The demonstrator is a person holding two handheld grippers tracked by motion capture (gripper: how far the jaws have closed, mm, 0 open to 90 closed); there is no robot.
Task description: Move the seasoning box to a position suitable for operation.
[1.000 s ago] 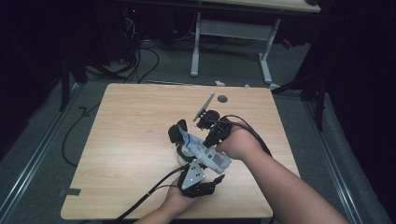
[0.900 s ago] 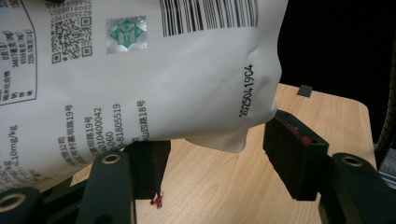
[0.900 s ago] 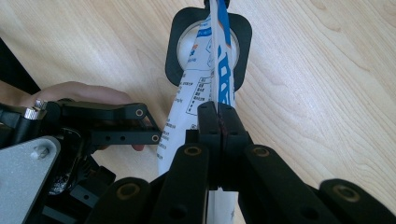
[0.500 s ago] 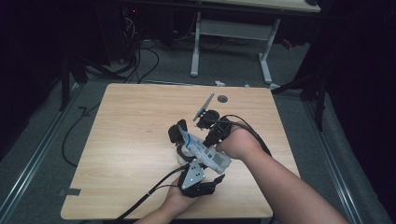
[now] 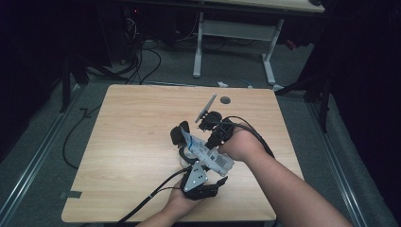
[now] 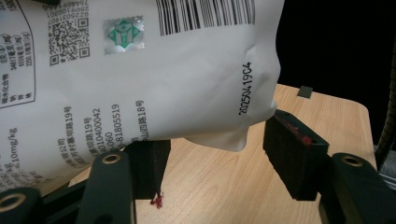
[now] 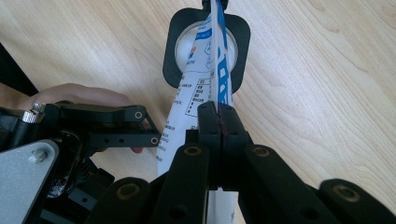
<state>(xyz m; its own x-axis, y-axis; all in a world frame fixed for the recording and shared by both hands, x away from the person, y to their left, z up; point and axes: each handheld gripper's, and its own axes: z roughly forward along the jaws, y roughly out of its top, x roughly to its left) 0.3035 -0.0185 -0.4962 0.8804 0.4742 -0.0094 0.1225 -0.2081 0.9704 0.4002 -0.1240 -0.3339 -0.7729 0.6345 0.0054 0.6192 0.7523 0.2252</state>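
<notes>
A white bag (image 5: 210, 155) with blue print and a barcode hangs between both grippers over the table's near middle. My right gripper (image 5: 201, 142) is shut on the bag's thin edge (image 7: 212, 88), pads (image 7: 208, 123) pressed flat together on it. My left gripper (image 6: 219, 158) holds the bag's bulging lower end (image 6: 177, 88), with a pad against each side. In the high view the left gripper (image 5: 204, 163) comes up from the table's near edge. Just beyond the bag sits a black-rimmed round container (image 7: 236, 35) with a white inside, partly hidden by the bag.
The wooden table (image 5: 132, 123) carries a small dark round disc (image 5: 225, 100) near its far edge. Cables trail from both grippers toward the near edge. A hand (image 7: 79, 95) grips the left gripper's body. A white desk frame (image 5: 236, 30) stands on the floor behind the table.
</notes>
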